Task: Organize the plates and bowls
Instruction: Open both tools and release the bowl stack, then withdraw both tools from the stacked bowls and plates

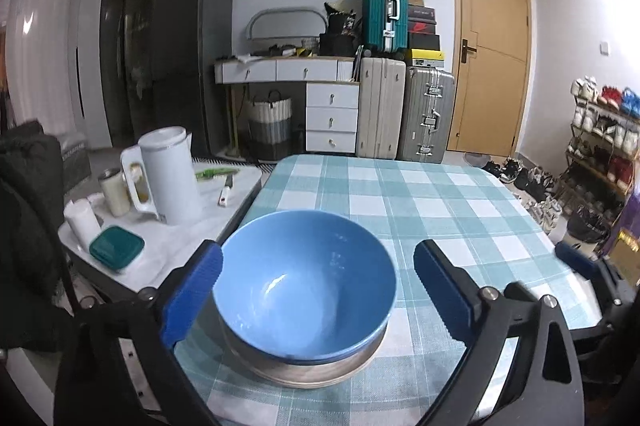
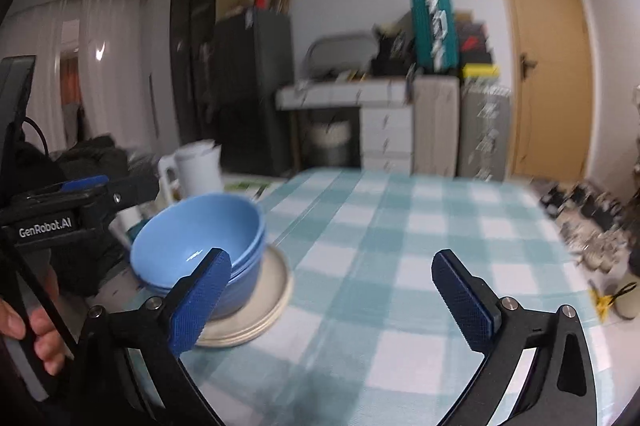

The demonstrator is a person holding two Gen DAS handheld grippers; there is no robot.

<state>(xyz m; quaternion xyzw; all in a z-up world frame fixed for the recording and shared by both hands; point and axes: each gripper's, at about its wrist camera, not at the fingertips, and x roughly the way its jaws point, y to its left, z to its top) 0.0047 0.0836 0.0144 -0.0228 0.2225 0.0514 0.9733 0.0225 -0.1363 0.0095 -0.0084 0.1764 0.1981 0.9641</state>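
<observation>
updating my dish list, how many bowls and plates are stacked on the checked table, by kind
blue bowls: 2, nested one inside the other
beige plates: 2 by the rim lines, stacked under the bowls; edges are blurred, so this count is less sure
total: 4
</observation>
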